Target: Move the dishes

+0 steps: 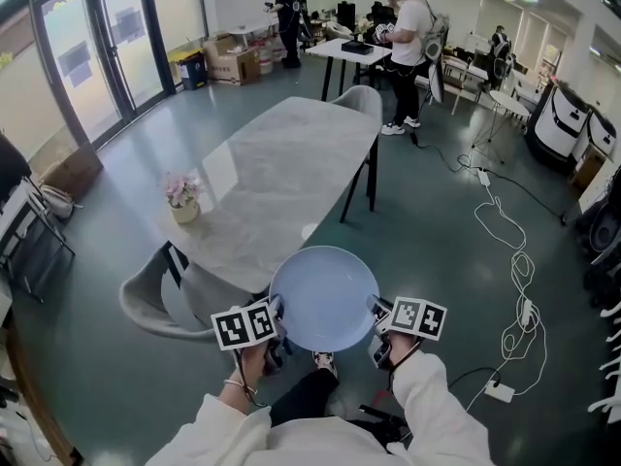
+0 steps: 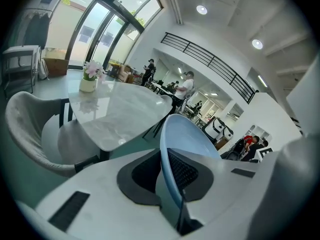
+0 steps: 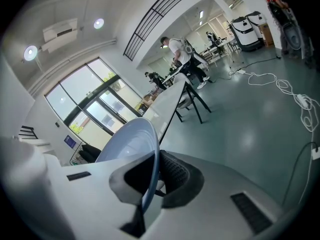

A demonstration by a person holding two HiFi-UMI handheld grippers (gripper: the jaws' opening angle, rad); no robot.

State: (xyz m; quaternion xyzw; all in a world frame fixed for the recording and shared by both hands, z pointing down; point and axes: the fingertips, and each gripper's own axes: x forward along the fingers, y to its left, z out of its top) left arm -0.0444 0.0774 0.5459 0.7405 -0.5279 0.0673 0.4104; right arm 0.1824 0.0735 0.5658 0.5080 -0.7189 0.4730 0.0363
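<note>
Left gripper (image 1: 276,312): jaws narrow, clamped on left rim of plate (image 1: 323,297). Right gripper (image 1: 375,311): same, clamped on opposite right rim. Plate: blue, round, empty, roughly level, carried between both, equally near each; held at near end of table (image 1: 281,163), hiding that edge. Table: long axis straight ahead; flowerpot (image 1: 182,202) by left edge. Probable next move: forward, down past near edge.
</note>
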